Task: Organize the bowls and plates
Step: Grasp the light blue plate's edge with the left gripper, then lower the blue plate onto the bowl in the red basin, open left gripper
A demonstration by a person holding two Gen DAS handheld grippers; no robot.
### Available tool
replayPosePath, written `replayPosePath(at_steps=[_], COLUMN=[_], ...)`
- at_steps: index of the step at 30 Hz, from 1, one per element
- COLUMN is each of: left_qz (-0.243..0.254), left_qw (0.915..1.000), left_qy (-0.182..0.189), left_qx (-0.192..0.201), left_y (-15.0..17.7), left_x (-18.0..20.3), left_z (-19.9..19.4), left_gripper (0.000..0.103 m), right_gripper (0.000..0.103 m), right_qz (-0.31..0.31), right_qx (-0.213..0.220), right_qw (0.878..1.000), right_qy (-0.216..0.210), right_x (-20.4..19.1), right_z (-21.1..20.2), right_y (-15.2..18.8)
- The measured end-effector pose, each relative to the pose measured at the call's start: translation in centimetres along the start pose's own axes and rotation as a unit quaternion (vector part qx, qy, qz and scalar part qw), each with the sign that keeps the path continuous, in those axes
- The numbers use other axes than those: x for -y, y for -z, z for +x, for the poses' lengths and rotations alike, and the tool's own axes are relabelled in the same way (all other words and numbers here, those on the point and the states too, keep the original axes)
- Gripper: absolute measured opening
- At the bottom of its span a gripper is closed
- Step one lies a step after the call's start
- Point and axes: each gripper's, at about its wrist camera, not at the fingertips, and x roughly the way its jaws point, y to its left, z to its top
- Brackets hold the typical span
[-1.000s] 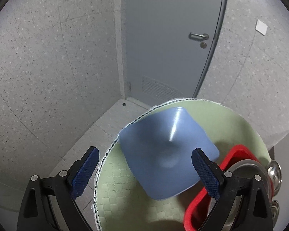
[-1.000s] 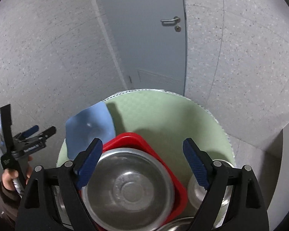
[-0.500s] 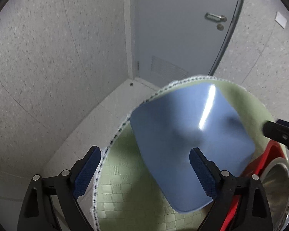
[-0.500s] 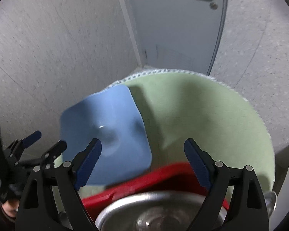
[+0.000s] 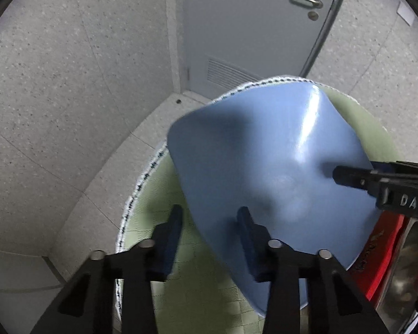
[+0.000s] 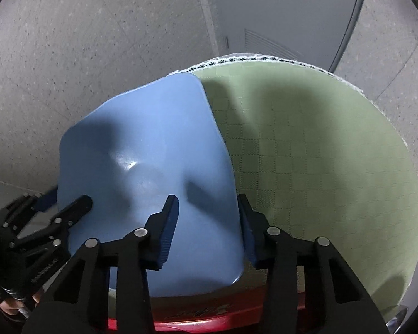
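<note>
A blue squarish plate (image 5: pixel 270 156) lies on a round table with a green cloth (image 5: pixel 153 194). My left gripper (image 5: pixel 209 222) straddles the plate's left edge, one finger over the plate and one beside it, jaws partly closed with a gap. My right gripper (image 6: pixel 207 214) straddles the plate's (image 6: pixel 142 161) right edge the same way. Each gripper shows in the other's view: the right one in the left wrist view (image 5: pixel 376 181), the left one in the right wrist view (image 6: pixel 53 217).
A red tray (image 6: pixel 209 314) sits just in front of the plate, with a steel bowl (image 5: pixel 406 267) in it at the right. The cloth's (image 6: pixel 320 139) far edge is near a speckled wall and a grey door (image 5: pixel 250 27).
Both grippers moved forward onto the blue plate and narrowed their jaws around its opposite edges. The red tray slid toward the bottom of both views.
</note>
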Motion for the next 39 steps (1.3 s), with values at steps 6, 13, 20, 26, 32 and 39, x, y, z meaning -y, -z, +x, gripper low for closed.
replayPosePath(at_steps=[6, 13, 20, 26, 32, 39], left_qz=[0.0, 0.0, 0.005, 0.022, 0.062, 0.117], left_qw=[1.0, 0.9993, 0.9964, 0.993, 0.9893, 0.9856], left_qy=[-0.003, 0.002, 0.019, 0.043, 0.067, 0.083], left_qx=[0.006, 0.037, 0.082, 0.108, 0.114, 0.091], left_y=[-0.8, -0.3, 0.9, 4.2, 8.8, 14.0], left_x=[-0.3, 0.8, 1.9, 2.8, 4.4, 6.3], left_z=[0.4, -3.2, -8.8, -14.1, -17.5, -18.0], left_gripper=[0.025, 0.02, 0.02, 0.02, 0.02, 0.02], right_gripper=[0.027, 0.026, 0.025, 0.025, 0.025, 0.025], right_qz=[0.012, 0.025, 0.035, 0.035, 0.056, 0.095], right_qx=[0.013, 0.049, 0.102, 0.126, 0.137, 0.129], right_qw=[1.0, 0.998, 0.993, 0.991, 0.989, 0.987], right_qy=[-0.007, -0.027, -0.041, -0.036, -0.026, -0.01], right_x=[0.2, 0.2, 0.0, -0.5, 0.7, 3.8], right_z=[-0.2, -3.3, -9.1, -13.8, -16.5, -16.6], right_y=[0.1, 0.3, 0.9, 3.2, 8.0, 13.9])
